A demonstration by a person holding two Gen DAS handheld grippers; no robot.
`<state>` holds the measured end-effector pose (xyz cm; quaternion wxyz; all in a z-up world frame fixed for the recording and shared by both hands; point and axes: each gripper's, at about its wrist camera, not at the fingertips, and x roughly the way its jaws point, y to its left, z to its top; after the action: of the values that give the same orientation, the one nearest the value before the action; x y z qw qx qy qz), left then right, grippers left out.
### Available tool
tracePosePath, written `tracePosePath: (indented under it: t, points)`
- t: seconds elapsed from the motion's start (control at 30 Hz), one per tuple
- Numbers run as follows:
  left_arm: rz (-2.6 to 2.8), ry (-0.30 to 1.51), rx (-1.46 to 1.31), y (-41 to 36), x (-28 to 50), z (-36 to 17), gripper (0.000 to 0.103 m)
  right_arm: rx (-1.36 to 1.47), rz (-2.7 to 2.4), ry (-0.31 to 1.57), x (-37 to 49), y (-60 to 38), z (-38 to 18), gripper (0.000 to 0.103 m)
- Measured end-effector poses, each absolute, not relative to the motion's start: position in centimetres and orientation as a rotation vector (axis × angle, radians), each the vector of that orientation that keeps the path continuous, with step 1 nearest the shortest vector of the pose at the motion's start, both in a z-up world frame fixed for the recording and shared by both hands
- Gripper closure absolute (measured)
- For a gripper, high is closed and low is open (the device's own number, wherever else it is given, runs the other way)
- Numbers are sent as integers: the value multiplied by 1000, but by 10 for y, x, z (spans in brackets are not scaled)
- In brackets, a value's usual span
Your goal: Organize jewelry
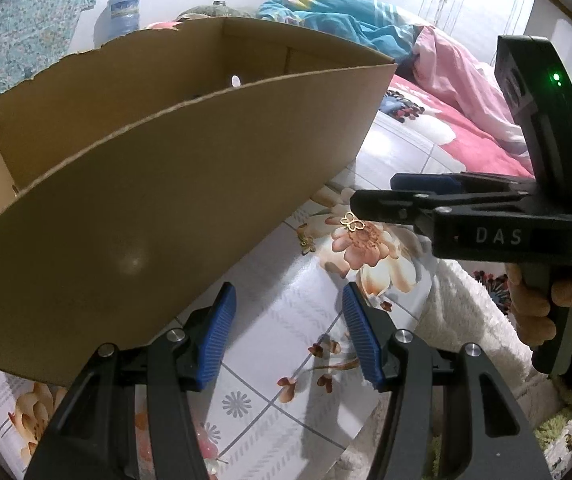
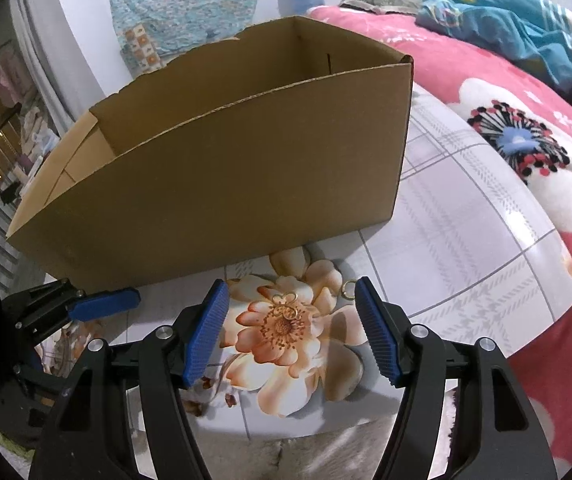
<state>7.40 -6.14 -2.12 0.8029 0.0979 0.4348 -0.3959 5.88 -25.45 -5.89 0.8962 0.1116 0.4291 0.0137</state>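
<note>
Right hand-held gripper point(image 2: 292, 322) open, empty, poised over butterfly charm point(image 2: 285, 307) near box point(image 2: 222, 184); left hand-held gripper point(image 1: 289, 330) likewise empty. Ring point(image 2: 348, 290) beside box too; nothing visibly boxed.

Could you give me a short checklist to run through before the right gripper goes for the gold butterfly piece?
1. Right gripper jaws apart, nothing between the pads: ok.
2. Butterfly piece lies ahead of the jaws on the tabletop: ok.
3. Gold ring apart from the butterfly: ok.
4. Cardboard box open on top: ok.
5. Left gripper empty: ok.
6. What is already in the box: cannot tell.
</note>
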Motion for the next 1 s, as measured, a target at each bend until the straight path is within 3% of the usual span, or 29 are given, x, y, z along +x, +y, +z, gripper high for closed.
tracePosePath:
  t: [1.0]
  points:
    - [-856,940,183,-59,75,-20,49,221,22,891,73,-241,-56,36]
